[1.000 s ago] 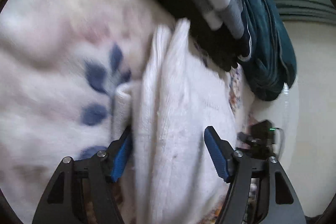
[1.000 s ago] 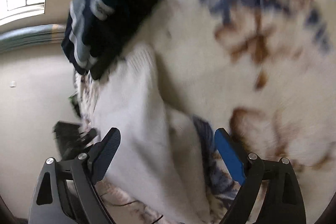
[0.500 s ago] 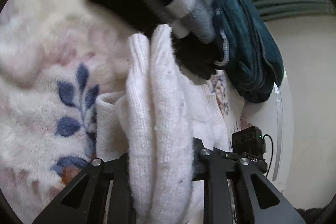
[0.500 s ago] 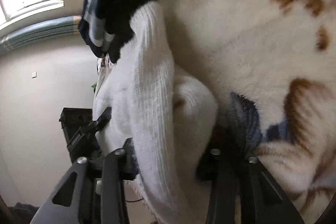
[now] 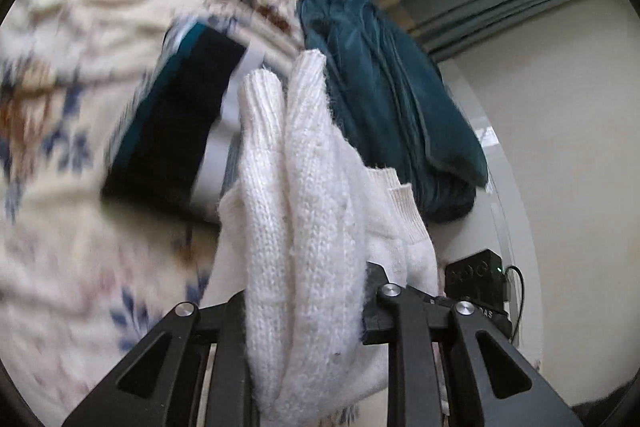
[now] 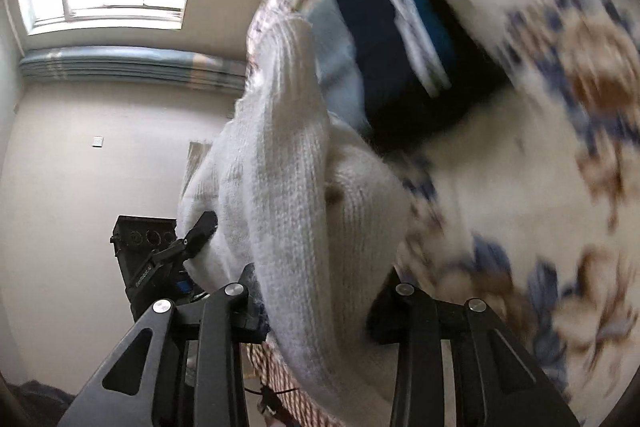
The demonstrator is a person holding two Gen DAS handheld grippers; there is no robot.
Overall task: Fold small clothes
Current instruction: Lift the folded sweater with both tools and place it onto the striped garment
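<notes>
Here, the left gripper (image 5: pixel 306 311) and right gripper (image 6: pixel 320 303) each pinch the white ribbed knit garment (image 5: pixel 304 227), held above the floral fleece blanket (image 5: pixel 72 247); folding looks barely begun.

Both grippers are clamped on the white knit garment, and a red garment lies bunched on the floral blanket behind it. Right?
Not quite. The bunched garment is dark teal, not red, as the left wrist view shows. The rest holds: the left gripper and right gripper are both clamped on the white knit garment, with the floral blanket behind.
</notes>
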